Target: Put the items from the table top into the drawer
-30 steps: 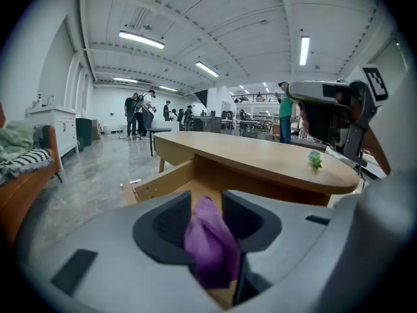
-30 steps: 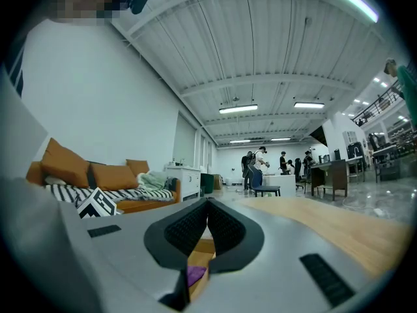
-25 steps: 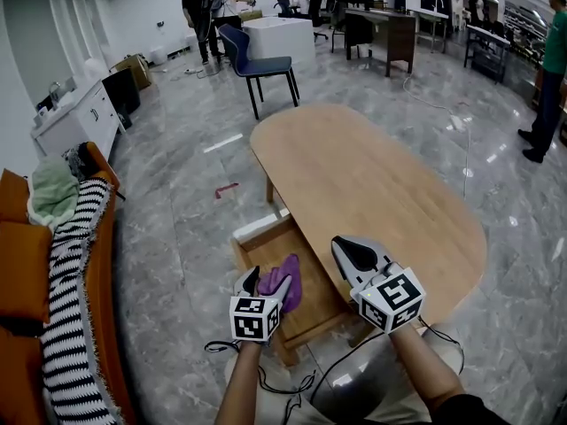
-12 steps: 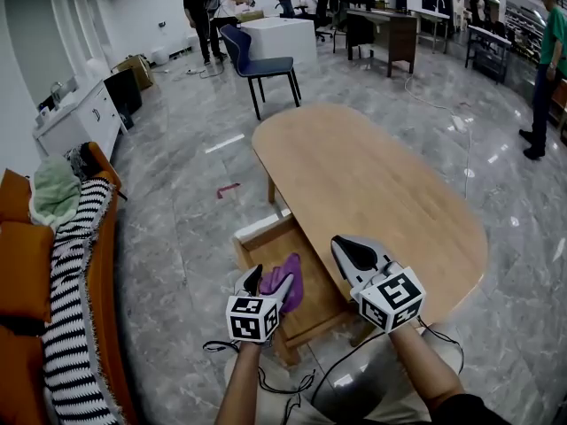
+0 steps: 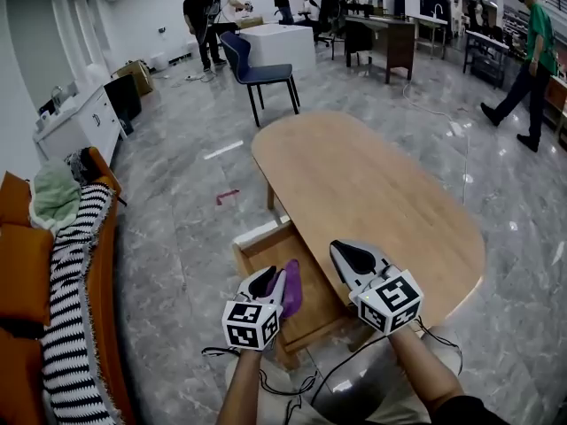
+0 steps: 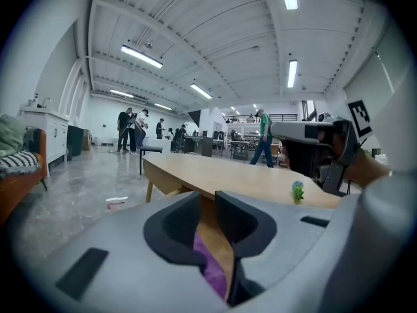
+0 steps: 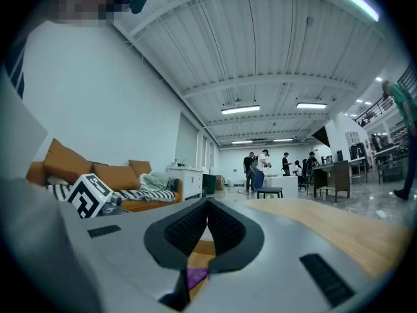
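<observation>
**Left claw up off the cloth, right claw parked shut**

The left gripper point(image 5: 267, 282) is held out on a straight forearm and tips slightly downward over the open drawer point(image 5: 255, 242). Its jaws stand a narrow slit apart with nothing between them. The purple cloth point(image 5: 290, 289) lies in the drawer just below and to the right of the jaw tips, and it shows through the slit in the left gripper view. Right of that claw, a small green item point(image 6: 298, 191) stands on the table point(image 5: 372, 184). The right gripper point(image 5: 344, 253) is held level at the table's near edge, beside the drawer. Its jaws are pressed together and empty.

A second ago the left gripper sat lower, with its jaws spread wide by the cloth. It has since lifted clear, and its jaws have just been closing on nothing. The cloth has stayed in the drawer. The right gripper has kept its place and pose.
</observation>
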